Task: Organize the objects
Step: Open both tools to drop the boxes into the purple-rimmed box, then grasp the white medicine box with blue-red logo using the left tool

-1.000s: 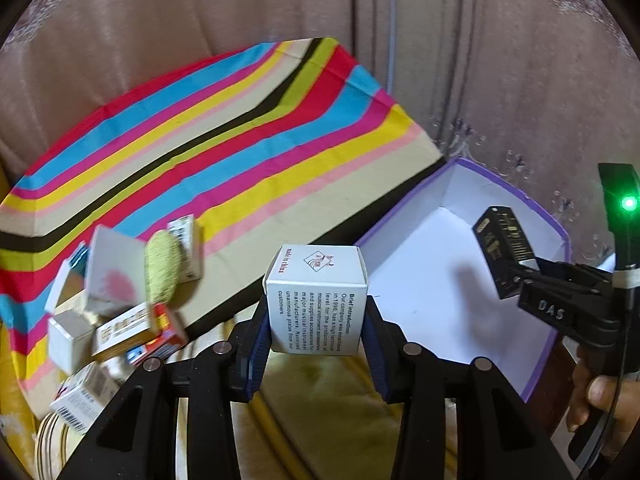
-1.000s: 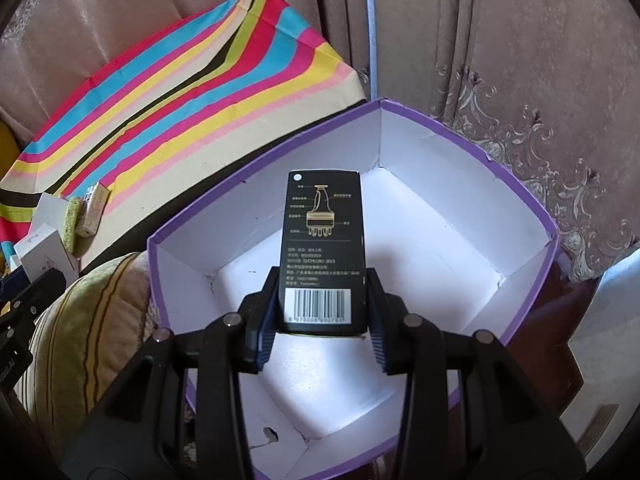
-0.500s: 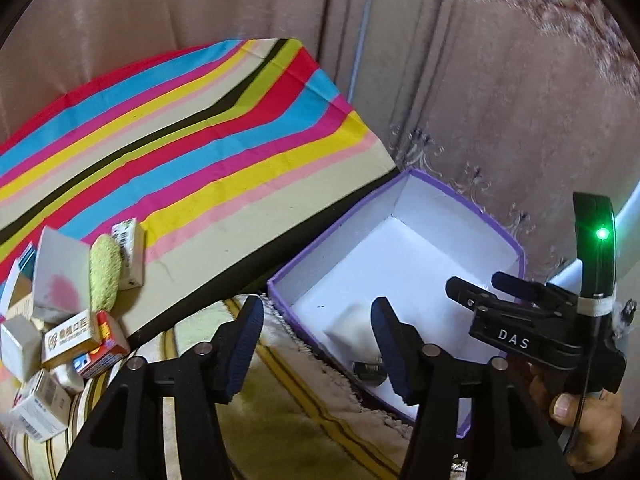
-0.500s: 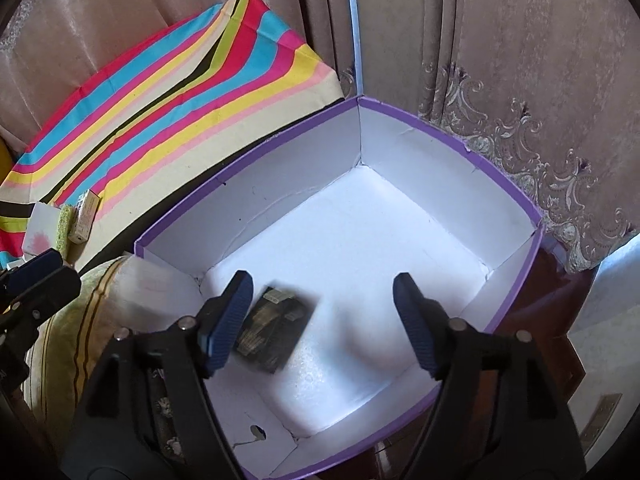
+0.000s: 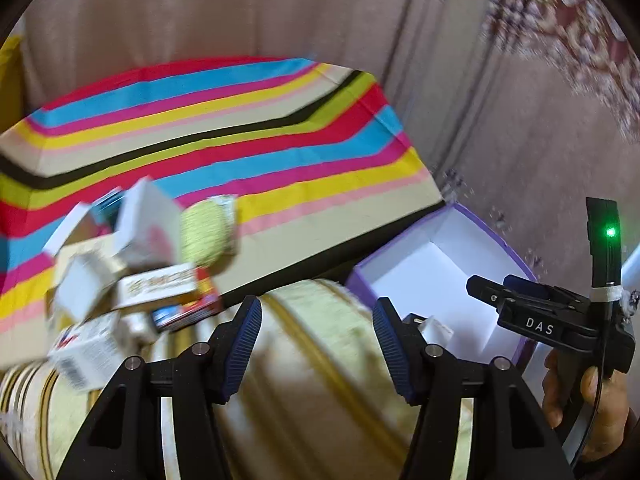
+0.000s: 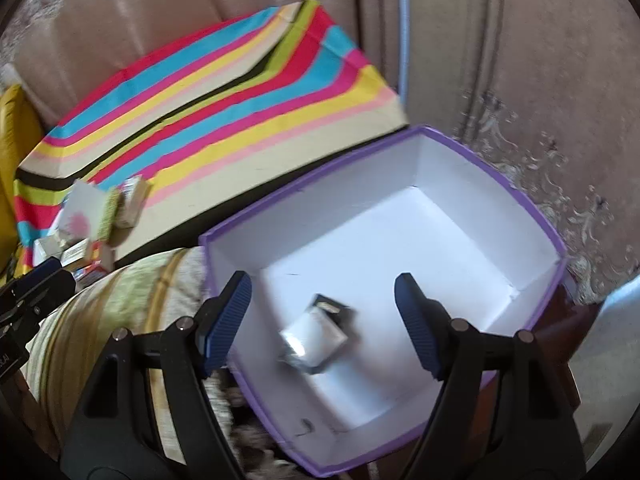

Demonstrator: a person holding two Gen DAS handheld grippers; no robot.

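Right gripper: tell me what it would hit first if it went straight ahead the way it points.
Probably the small boxes lying on the floor of the purple-rimmed box. The right gripper is open and aims down at them; depth is unclear.

Left gripper (image 5: 316, 344) jaws spread empty, right gripper (image 6: 322, 312) likewise

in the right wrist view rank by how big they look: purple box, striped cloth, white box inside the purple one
1. striped cloth and purple box: similar spread in the frame, and the box is nearer, so unsure between them.
2. white box: clearly smallest, though blurred.
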